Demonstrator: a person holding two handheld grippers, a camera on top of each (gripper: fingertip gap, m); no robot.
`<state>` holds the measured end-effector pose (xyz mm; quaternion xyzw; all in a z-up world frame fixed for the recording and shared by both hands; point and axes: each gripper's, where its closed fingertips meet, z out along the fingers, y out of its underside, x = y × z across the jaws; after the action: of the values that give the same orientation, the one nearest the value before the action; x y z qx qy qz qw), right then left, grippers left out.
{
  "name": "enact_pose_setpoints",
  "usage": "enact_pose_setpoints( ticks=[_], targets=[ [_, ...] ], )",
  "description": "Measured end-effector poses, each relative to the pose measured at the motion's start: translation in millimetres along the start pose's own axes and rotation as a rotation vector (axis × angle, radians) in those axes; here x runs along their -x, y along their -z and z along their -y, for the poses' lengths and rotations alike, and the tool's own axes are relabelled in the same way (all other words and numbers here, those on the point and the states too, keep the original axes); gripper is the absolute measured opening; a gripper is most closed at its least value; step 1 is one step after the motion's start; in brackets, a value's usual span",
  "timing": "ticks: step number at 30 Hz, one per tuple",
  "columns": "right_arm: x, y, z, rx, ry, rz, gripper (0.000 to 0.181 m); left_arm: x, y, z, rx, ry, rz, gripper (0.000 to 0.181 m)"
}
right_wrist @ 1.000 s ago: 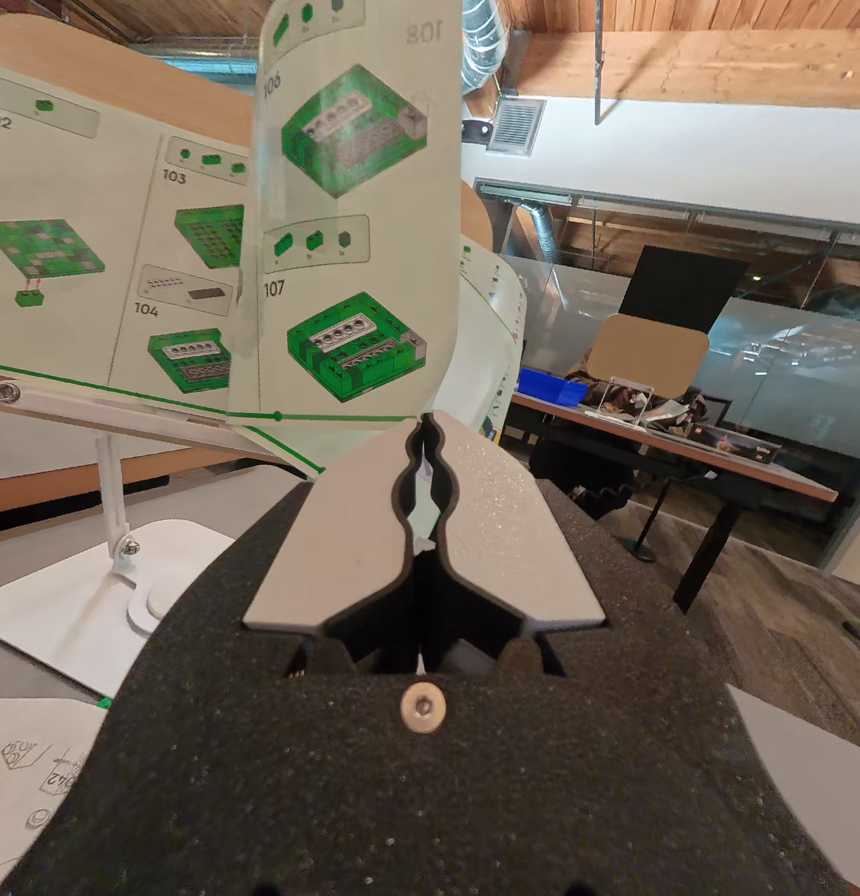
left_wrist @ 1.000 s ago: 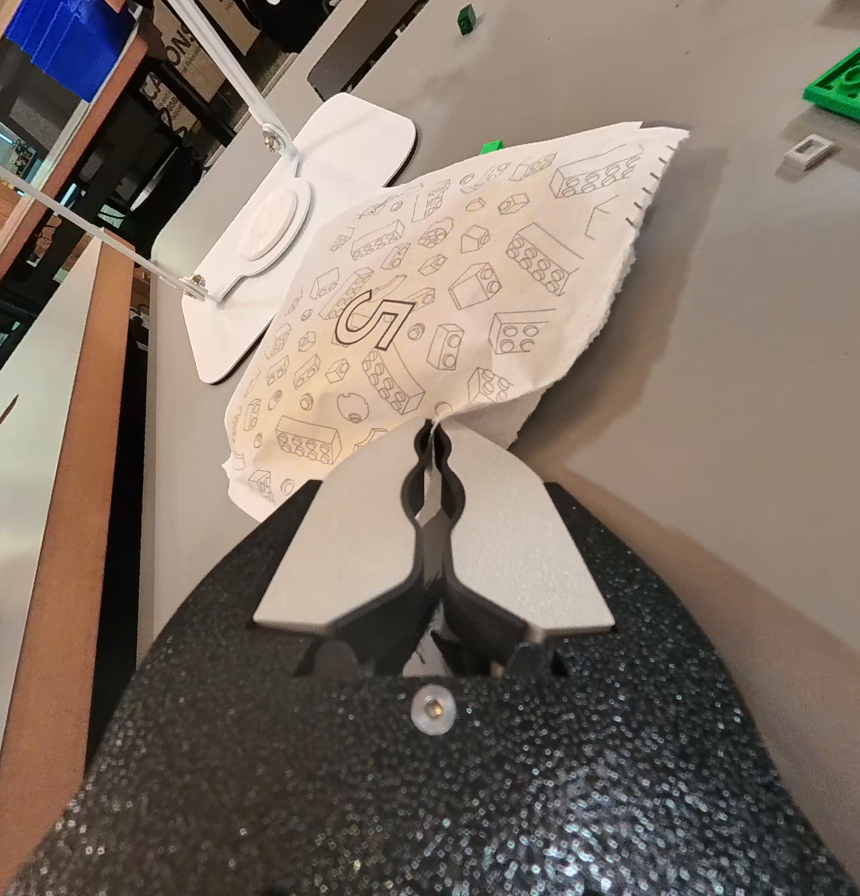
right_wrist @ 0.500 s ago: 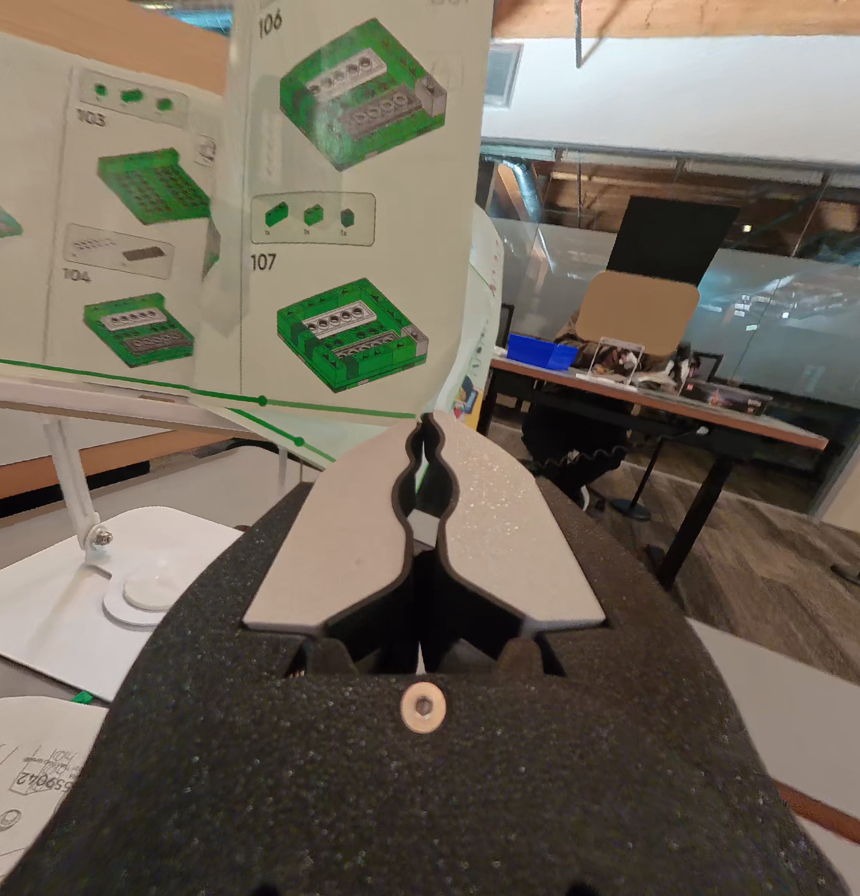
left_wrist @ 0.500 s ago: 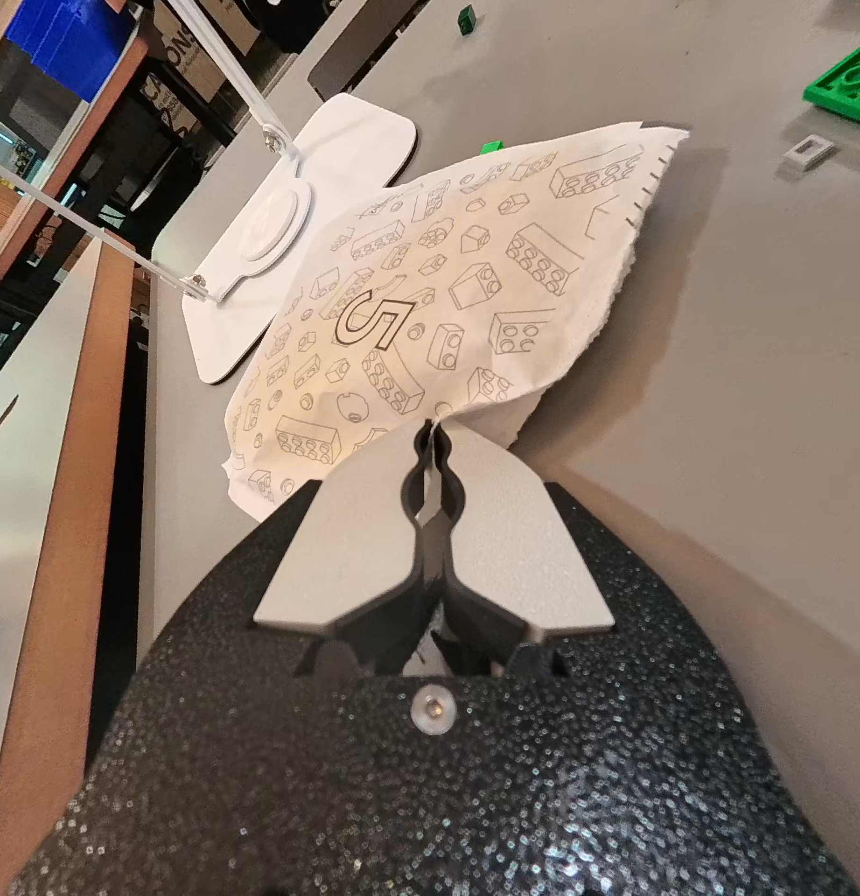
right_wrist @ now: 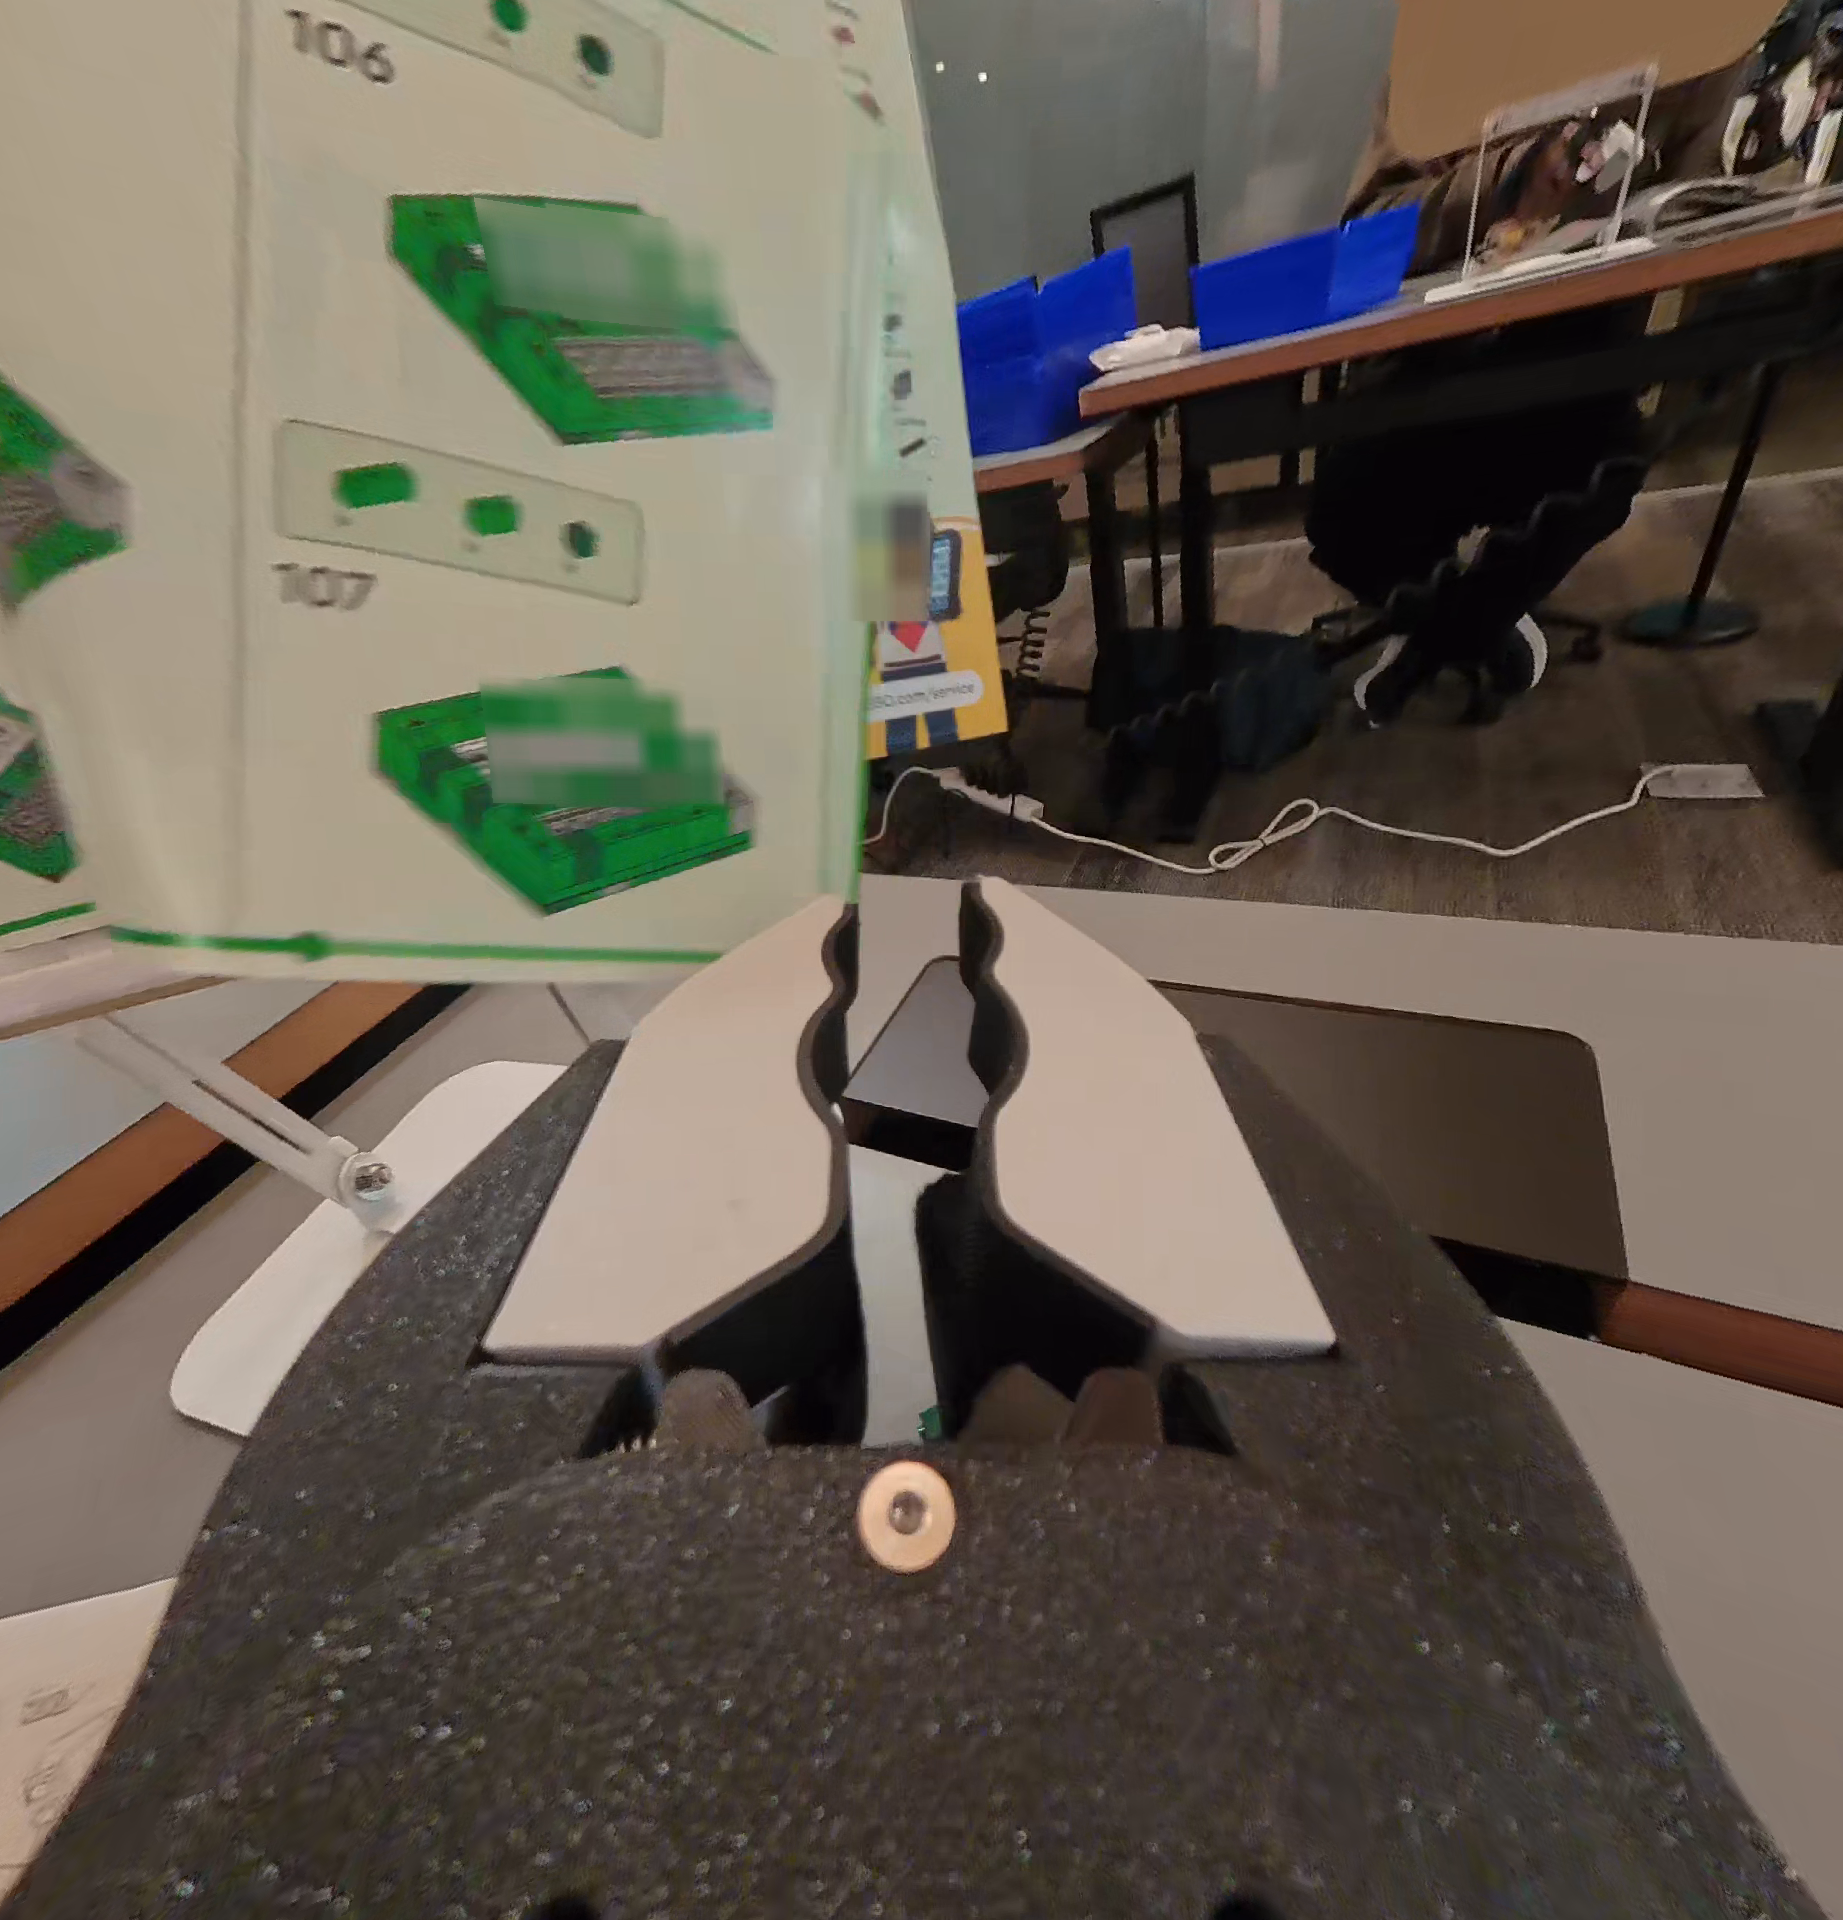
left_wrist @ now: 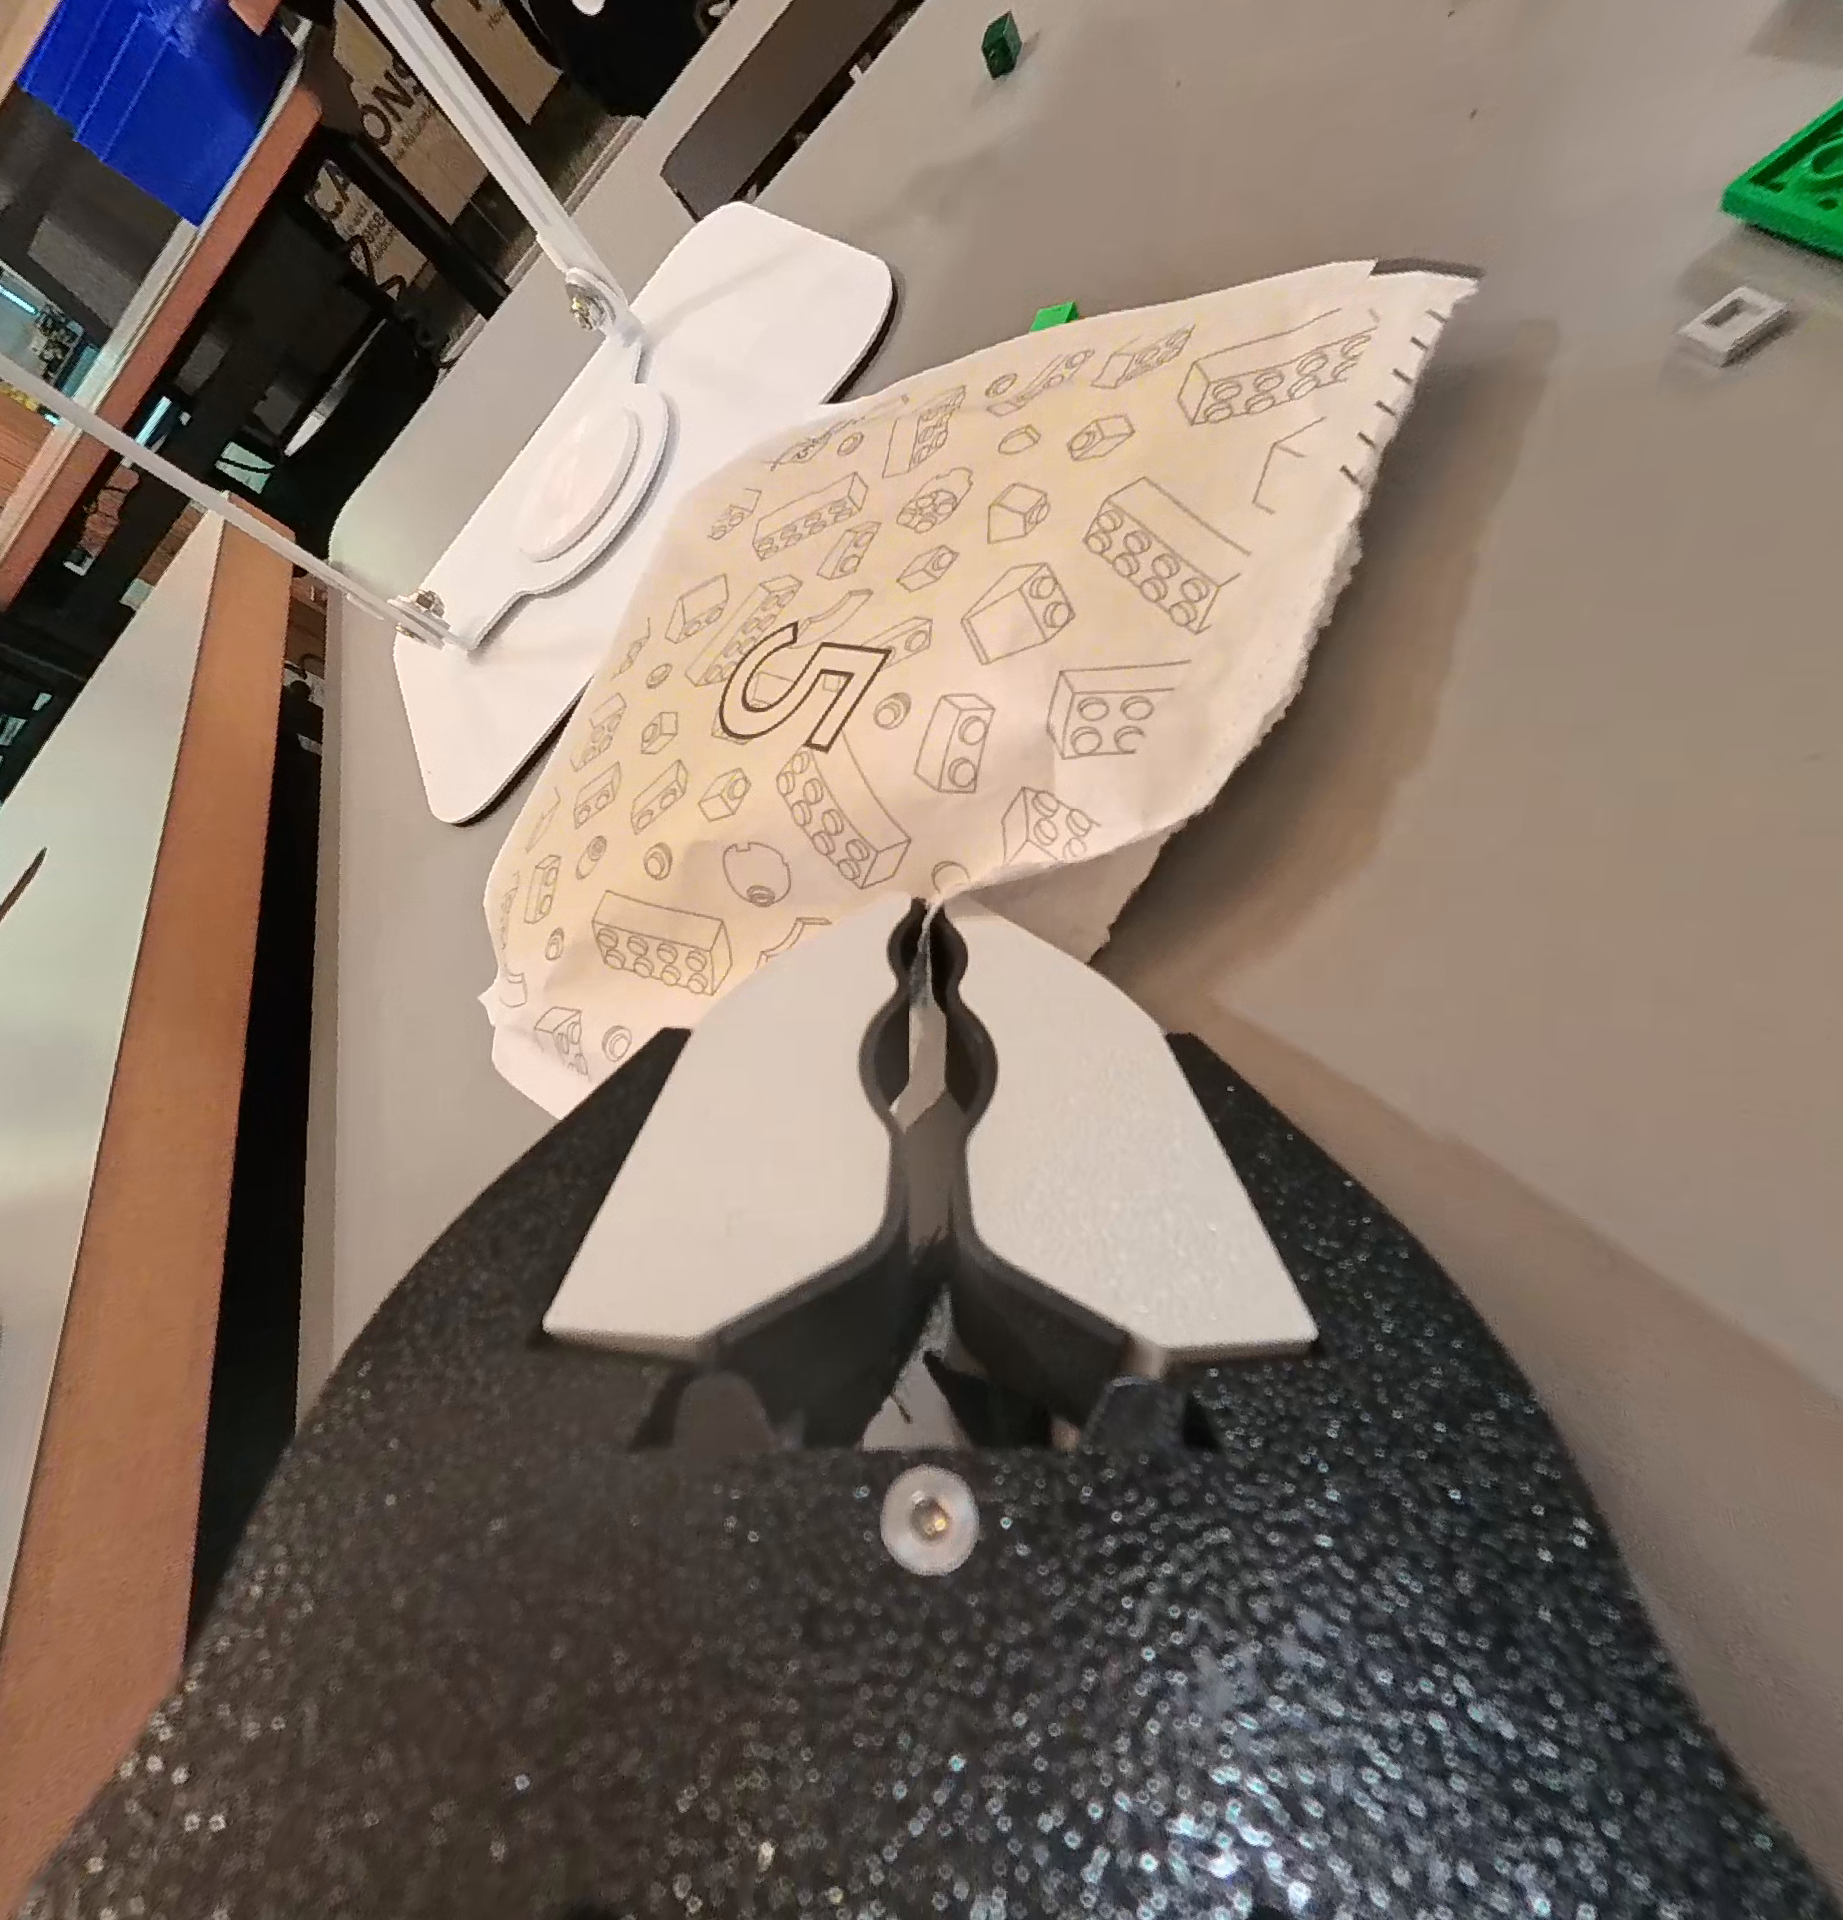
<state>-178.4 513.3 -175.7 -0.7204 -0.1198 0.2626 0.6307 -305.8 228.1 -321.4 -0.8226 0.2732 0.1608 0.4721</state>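
Left gripper (left_wrist: 929,920): jaws pinched tight on edge of white paper bag (left_wrist: 927,644), printed with brick outlines and a large numeral. Bag lifted off grey counter (left_wrist: 1519,831), ballooning up and ahead of jaws, torn serrated edge at far right; contents cannot be seen, bag paper opaque. Beyond bag, to left of jaws: white stand base (left_wrist: 626,499) with clear struts, flat on counter. Small green brick (left_wrist: 1057,312) just behind bag's far edge. Far right of jaws: green baseplate (left_wrist: 1810,177) at frame edge, small white frame piece (left_wrist: 1005,324) near it. Tiny dark green brick (left_wrist: 1000,47) far ahead on counter.

Right gripper (right_wrist: 901,914): jaws parted narrowly, nothing between them. Corner of instruction booklet page (right_wrist: 543,520) just left of and above left finger tip, touching or nearly so, cannot tell; page blurred, shows green build diagrams. Booklet resting on clear stand; strut and screw (right_wrist: 366,1179) lower left of jaws, white base under it. Ahead of jaws: grey counter with dark cutout. Far right beyond jaws: another desk carrying blue bins (right_wrist: 1291,270); white crumpled item beside them, bin contents not visible. Cables (right_wrist: 1260,836) on floor. Corner of paper bag at bottom left.
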Motion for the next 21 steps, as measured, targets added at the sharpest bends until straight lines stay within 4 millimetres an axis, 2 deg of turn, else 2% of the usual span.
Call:
enact_pose_setpoints(
  ticks=[4, 7, 10, 13, 15, 17, 19, 21],
  targets=[
    [-20, 0, 3, 0.029, 0.056, -0.041, 0.024, 0, 0, 0, -0.002, -0.008, 0.006, 0.000],
    [-23, 22, 16, 0.028, 0.124, 0.005, 0.030, 0, 0, 0, -0.001, -0.019, 0.014, 0.000],
    [-15, 69, 20, 0.061, 0.207, 0.123, 0.034, 0, 0, 0, 0.006, -0.035, 0.019, 0.000],
    [-16, 132, 9, 0.131, 0.288, 0.209, 0.043, -2, 0, 0, 0.017, -0.043, 0.008, 0.000],
    [-31, 173, 3, 0.164, 0.334, 0.182, 0.054, -3, 1, 0, 0.024, -0.029, -0.012, 0.000],
    [-56, 209, -1, 0.188, 0.376, 0.117, 0.056, 0, 7, 7, 0.018, -0.015, -0.022, 0.000],
    [-81, 236, 1, 0.181, 0.355, 0.047, 0.055, 4, 13, 19, 0.008, 0.014, -0.040, 0.000],
    [-100, 256, -1, 0.178, 0.262, 0.018, 0.052, 8, 18, 31, 0.022, 0.040, -0.087, 0.000]
  ],
)
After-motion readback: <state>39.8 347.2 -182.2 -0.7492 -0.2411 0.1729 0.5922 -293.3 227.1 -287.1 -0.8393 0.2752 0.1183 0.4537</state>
